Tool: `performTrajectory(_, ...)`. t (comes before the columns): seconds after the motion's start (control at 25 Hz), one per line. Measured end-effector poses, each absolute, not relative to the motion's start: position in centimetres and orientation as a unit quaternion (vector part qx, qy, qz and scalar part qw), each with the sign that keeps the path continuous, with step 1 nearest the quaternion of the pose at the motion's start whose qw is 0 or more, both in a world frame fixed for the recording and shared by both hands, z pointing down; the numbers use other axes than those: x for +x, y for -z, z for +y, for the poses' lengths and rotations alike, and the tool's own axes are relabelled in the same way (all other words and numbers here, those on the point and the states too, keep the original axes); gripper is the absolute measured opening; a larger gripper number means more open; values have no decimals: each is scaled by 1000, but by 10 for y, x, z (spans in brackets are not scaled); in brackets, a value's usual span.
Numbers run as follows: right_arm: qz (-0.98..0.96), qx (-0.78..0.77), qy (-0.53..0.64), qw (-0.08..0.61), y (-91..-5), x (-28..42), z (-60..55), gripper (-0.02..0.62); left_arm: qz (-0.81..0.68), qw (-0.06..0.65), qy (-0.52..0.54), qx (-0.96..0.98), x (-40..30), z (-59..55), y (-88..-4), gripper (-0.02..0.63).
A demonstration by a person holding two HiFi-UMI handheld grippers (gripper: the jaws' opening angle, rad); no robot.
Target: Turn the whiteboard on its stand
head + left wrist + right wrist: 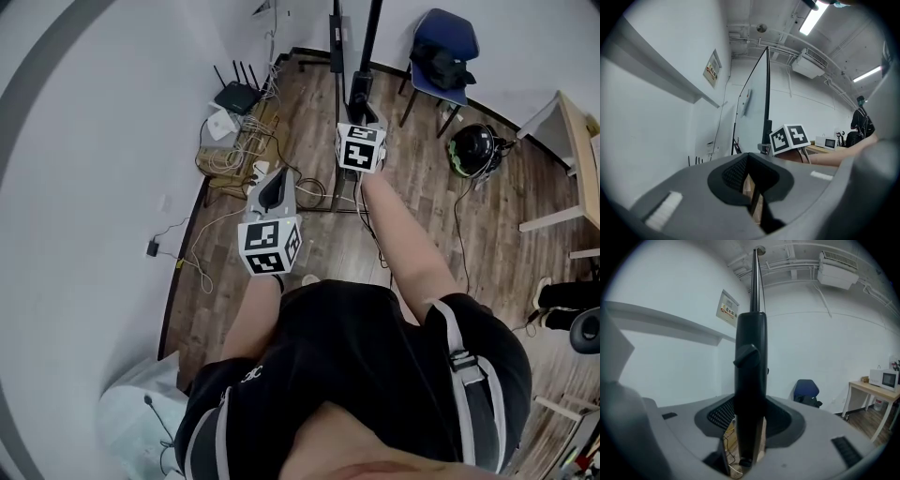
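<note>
The whiteboard [754, 98] stands edge-on to me close to the left wall, and its thin edge [756, 282] rises above a black upright post [750, 380] of its stand. My right gripper [750, 425] is shut on that post, which fills the space between the jaws just below a black knob [745, 355]. In the head view the right gripper [362, 105] is stretched forward at the post [371, 37]. My left gripper [274, 192] hangs nearer my body and to the left, apart from the stand. Seen in its own view, the left gripper [749, 176] is shut with nothing in it.
A router [236, 97] and tangled cables [239, 155] lie on the floor by the wall. A blue chair [442, 47], a helmet [473, 148] and a table [577, 141] stand to the right. A white bag [141, 412] sits at the lower left.
</note>
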State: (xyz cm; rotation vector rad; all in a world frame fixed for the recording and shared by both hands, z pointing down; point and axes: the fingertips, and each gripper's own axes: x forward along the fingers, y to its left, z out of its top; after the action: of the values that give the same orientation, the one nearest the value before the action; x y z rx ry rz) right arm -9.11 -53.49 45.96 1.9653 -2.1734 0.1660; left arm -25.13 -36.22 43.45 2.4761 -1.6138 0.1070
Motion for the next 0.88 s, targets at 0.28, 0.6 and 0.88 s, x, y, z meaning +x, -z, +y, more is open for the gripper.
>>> performTrajectory(0.28,-750,650,-56,109,-456,-91,-518,195,-545,100,-43,831,-228,-345,-433,9)
performTrajectory(0.6,-768,628,-31,123,-458,-96,-482,193,-553,93,-46,827,-210,-321,-428,9)
performTrajectory(0.88,-782,609,-24,130,-459,-102,-451,190,-574,107,-23,811,-211,-305,-432,9)
